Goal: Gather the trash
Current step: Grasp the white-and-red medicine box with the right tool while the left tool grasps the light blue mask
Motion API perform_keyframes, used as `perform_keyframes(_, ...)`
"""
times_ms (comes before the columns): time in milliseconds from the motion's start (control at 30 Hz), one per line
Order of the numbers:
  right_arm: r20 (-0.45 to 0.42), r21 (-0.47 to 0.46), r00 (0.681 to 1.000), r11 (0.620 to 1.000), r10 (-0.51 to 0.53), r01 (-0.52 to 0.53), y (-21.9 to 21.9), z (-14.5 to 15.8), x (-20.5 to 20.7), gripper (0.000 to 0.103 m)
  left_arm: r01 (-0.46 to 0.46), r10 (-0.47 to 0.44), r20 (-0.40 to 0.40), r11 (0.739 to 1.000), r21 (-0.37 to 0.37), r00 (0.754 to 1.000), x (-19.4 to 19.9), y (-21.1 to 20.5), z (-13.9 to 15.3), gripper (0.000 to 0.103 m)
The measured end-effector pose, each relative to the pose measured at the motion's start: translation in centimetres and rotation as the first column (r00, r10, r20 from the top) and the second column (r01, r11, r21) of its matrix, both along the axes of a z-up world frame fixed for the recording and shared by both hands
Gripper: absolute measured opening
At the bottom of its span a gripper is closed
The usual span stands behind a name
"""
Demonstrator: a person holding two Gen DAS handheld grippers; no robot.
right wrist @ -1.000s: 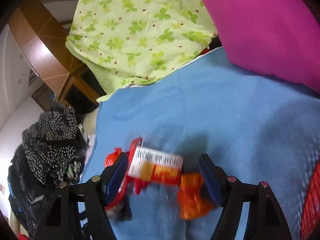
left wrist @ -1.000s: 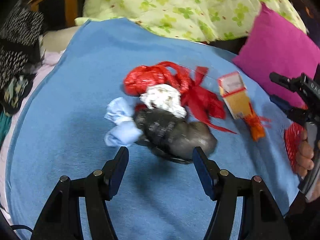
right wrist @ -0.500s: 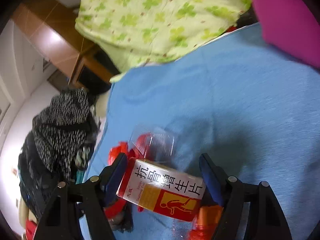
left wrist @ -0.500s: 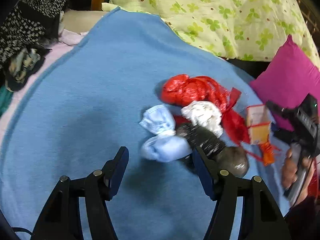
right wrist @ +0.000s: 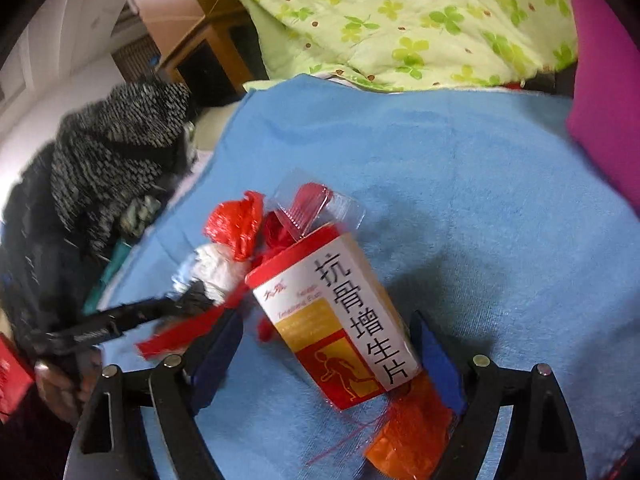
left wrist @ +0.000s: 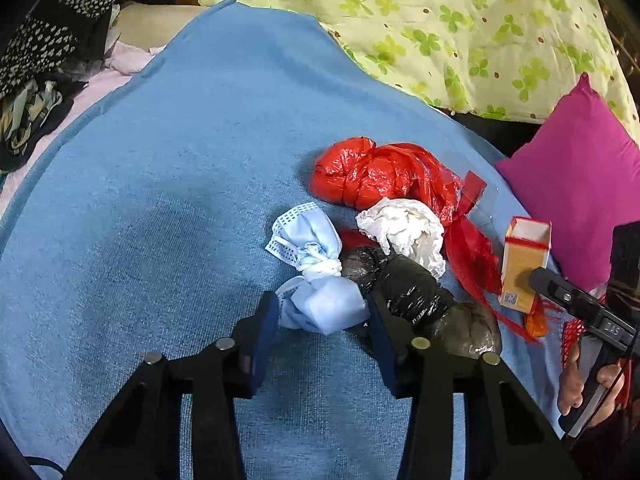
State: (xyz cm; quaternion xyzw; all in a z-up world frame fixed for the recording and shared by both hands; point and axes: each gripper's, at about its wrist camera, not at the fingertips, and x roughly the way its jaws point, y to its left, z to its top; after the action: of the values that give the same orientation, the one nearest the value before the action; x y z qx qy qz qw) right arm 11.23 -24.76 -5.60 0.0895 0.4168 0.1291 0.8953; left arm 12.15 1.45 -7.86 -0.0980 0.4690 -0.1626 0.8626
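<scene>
Two grippers straddle trash on the blanket (left wrist: 160, 184), jaws open: left gripper (left wrist: 320, 316) around the mask (left wrist: 320, 300), right gripper (right wrist: 328, 344) around the box (right wrist: 340, 320). Mask looks soft and light; box looks crushable, best pinched mid-body.

Blue blanket (left wrist: 168, 184) carries mask (left wrist: 316, 272), red bag (left wrist: 380, 176), tissue (left wrist: 404, 228), black bag (left wrist: 420, 296), box (right wrist: 340, 316), pink pillow (left wrist: 580, 184).

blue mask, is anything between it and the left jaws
Nothing visible blocks it. The left gripper is open with its jaws already on either side of the knotted blue mask. The black bag lies close against the mask's right side, just beyond the right jaw, so closing might catch its edge.
</scene>
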Motion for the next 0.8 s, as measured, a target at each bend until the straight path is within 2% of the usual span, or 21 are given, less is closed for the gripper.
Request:
perform_keyframes(67,0.002,-0.027,1.000,1.000,-0.014,0.014,0.33,-0.20,0.13,0.087,0.018,-0.018,0.009,1.000,0.017,1.000,-0.33,-0.07,0.01,0.034)
perform_keyframes(100,0.017,-0.031,1.000,0.999,-0.022,0.022,0.40,-0.09,-0.01,0.084,0.022,-0.022,0.010,1.000,0.023,1.000,-0.37,-0.14,-0.01,0.033)
perform_keyframes(167,0.019,-0.037,0.999,0.999,-0.034,0.034,0.28,0.05,-0.06,0.063,0.024,-0.024,0.011,0.999,0.030,1.000,-0.33,-0.18,-0.04,0.031)
perform_keyframes(233,0.024,-0.026,0.998,0.998,-0.063,0.064,0.04,0.30,-0.11,0.052,0.023,-0.023,0.009,0.999,0.025,1.000,-0.18,-0.11,-0.04,0.031)
perform_keyframes(333,0.032,-0.034,0.996,0.996,-0.083,0.084,0.05,0.62,-0.31,0.051,0.018,-0.018,0.001,1.000,0.015,1.000,0.00,0.02,-0.19,0.031)
perform_keyframes(633,-0.001,-0.009,0.996,0.996,-0.088,0.088,0.28,0.28,-0.25,0.051,0.011,-0.011,0.009,0.999,0.047,1.000,0.30,-0.50,-0.38,0.031)
perform_keyframes(800,-0.019,0.005,0.994,0.995,-0.104,0.104,0.48,-0.18,0.33,0.054,0.017,-0.019,0.029,0.998,0.063,0.999,0.05,-0.82,-0.14,0.024)
